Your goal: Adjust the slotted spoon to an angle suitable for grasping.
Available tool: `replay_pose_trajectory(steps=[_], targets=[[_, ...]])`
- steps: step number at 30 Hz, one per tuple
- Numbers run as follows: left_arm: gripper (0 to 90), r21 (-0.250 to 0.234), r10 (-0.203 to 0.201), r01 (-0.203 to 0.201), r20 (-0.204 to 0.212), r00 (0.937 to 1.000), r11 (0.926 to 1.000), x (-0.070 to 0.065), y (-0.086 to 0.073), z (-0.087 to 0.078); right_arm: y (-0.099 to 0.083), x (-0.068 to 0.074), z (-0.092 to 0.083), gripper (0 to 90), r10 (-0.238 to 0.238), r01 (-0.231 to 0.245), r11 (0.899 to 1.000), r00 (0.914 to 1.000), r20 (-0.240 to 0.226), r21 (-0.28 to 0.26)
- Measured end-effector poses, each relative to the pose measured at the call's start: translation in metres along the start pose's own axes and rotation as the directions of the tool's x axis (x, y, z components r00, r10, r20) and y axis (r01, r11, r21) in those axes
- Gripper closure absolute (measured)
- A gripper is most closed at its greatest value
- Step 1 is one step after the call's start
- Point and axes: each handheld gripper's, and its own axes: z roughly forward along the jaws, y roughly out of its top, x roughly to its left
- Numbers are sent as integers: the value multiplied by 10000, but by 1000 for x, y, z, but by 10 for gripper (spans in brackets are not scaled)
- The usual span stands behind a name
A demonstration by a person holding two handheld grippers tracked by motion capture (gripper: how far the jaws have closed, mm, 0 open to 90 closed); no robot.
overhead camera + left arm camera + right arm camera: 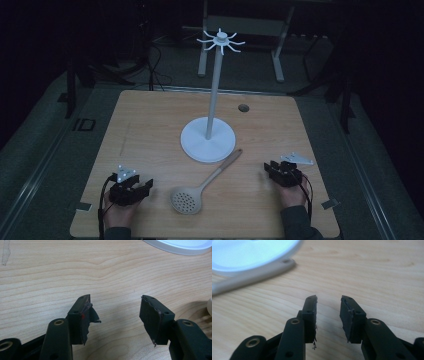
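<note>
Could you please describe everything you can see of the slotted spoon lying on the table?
The slotted spoon lies flat on the wooden table, between the left gripper and the right gripper, both open and apart from it. Its round pale bowl, pierced with many small holes, points towards the person; its long tan handle, wood by the look of it, runs diagonally up and right. The handle's tip, with a small hole seen in the right gripper view, lies at the edge of the white stand's round base.

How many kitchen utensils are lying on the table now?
1. A slotted spoon lies on the wooden table, in front of the white hook stand, its handle end beside the stand's base.
</note>
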Motion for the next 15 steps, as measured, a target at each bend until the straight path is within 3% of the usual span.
replay_pose_trajectory(steps=[5,9,15], targets=[[430,-44,-60,60,62,10000,10000,-1,0,-1,1,7,-9,690,-111,110,9999,9994,-313,-22],[432,-136,-65,67,176,9998,9999,-3,0,-4,1,18,-21,751,-617,623,9980,9969,-492,103],[442,-562,72,-56,286,9996,9984,-9,6,-11,-4,15,-32,695,-211,202,9992,9994,-257,-342]])
